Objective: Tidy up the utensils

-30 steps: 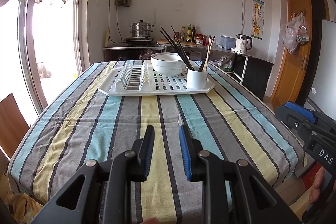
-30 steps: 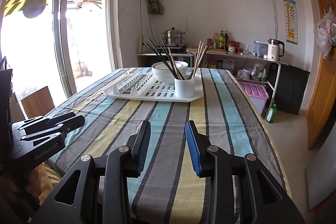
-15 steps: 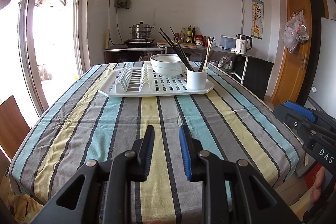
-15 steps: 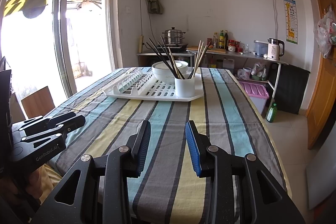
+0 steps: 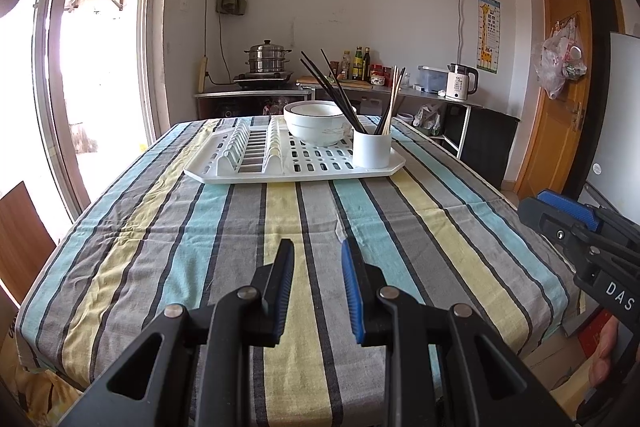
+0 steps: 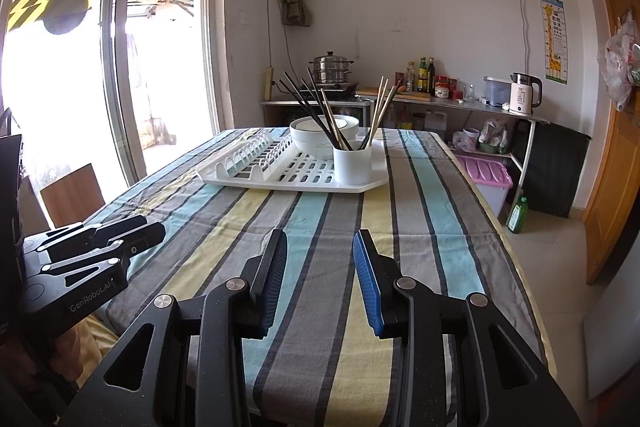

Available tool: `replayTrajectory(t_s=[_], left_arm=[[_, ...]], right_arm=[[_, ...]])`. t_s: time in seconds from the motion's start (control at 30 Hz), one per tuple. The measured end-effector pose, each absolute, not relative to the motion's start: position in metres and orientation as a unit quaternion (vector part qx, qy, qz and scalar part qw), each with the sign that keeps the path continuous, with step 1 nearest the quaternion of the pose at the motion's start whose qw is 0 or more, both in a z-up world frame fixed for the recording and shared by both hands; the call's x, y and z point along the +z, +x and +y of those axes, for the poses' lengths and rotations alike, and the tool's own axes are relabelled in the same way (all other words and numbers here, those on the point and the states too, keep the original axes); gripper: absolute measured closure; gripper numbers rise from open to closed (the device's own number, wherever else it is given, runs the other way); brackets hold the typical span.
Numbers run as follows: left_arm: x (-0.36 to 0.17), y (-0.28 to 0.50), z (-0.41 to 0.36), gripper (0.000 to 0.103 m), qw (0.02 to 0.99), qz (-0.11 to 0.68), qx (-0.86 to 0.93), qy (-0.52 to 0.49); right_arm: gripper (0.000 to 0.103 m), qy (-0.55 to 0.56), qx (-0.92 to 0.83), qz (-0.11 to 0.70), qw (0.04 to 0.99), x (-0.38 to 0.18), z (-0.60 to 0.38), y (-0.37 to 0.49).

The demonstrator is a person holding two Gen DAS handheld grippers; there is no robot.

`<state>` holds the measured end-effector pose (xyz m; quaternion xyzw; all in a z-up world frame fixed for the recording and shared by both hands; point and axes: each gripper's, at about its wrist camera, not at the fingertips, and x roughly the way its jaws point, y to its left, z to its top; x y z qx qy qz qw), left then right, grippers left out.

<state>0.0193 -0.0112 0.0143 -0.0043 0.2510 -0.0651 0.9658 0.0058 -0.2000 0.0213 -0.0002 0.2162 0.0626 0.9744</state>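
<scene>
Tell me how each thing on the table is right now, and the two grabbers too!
left gripper: open, empty, above the cloth.
right gripper: open, empty, wider apart.
white cup: upright on the rack's corner.
chopsticks: standing in the cup, leaning apart.
bowl: right way up on the rack.
dish rack: flat on the striped tablecloth.

Well ahead of the left hand-held gripper (image 5: 316, 259), a white cup (image 5: 371, 148) stands upright at the near right corner of a white drying rack (image 5: 256, 171). Black chopsticks (image 5: 332, 91) lean left in it; pale wooden chopsticks (image 5: 391, 95) stand steeper.
</scene>
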Motion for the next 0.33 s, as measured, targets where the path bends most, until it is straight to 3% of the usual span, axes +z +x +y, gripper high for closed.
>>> replayTrajectory(t_s=[0.33], left_arm=[[0.0168, 0.0157, -0.0125, 0.077, 0.968, 0.241, -0.064, -0.004]], right_arm=[[0.067, 0.000, 0.062, 0.217, 0.974, 0.0196, -0.1993, 0.0053]])
